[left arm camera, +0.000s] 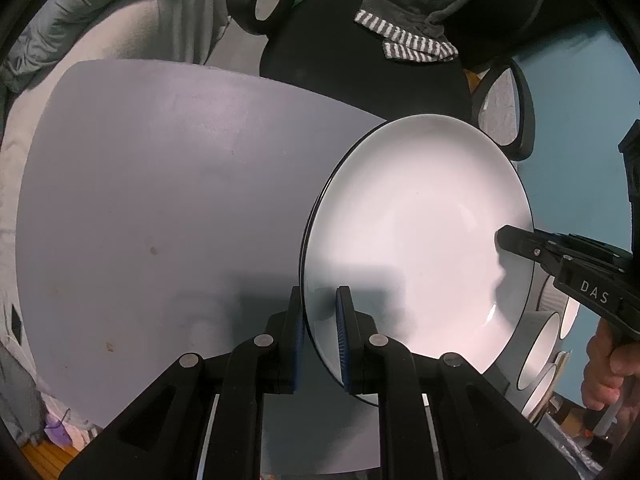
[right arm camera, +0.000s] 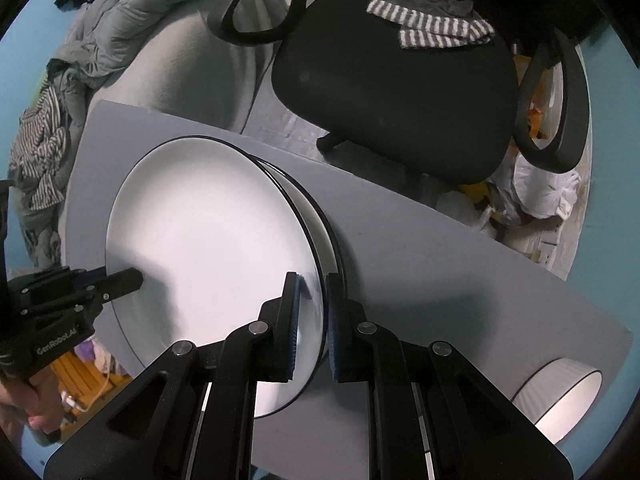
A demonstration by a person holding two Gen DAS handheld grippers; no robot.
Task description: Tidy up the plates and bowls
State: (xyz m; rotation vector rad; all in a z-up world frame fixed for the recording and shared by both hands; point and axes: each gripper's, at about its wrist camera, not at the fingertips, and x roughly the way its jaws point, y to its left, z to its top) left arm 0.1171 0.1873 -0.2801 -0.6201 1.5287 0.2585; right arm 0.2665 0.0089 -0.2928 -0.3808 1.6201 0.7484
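Observation:
A large white plate (left arm camera: 416, 232) with a thin dark rim is held from both sides above the grey table (left arm camera: 160, 200). My left gripper (left arm camera: 320, 292) is shut on its left rim, the blue pads pressing either face. My right gripper (right arm camera: 312, 278) is shut on the opposite rim of the same plate (right arm camera: 208, 232); it also shows in the left wrist view as a black finger (left arm camera: 516, 242) over the rim. A second plate (right arm camera: 320, 216) lies on the table (right arm camera: 440, 280) just beneath, peeking out at the right. I cannot tell whether the two plates touch. The left gripper (right arm camera: 132, 278) reaches in from the left.
Grey-sided bowls (left arm camera: 540, 344) with white insides stand at the table's right end, one of them (right arm camera: 564, 400) near the corner. A black office chair (right arm camera: 392, 100) with a striped cloth (right arm camera: 440, 28) stands behind the table. Grey bedding (left arm camera: 120, 20) lies to the left, plastic bags (right arm camera: 540, 196) on the floor.

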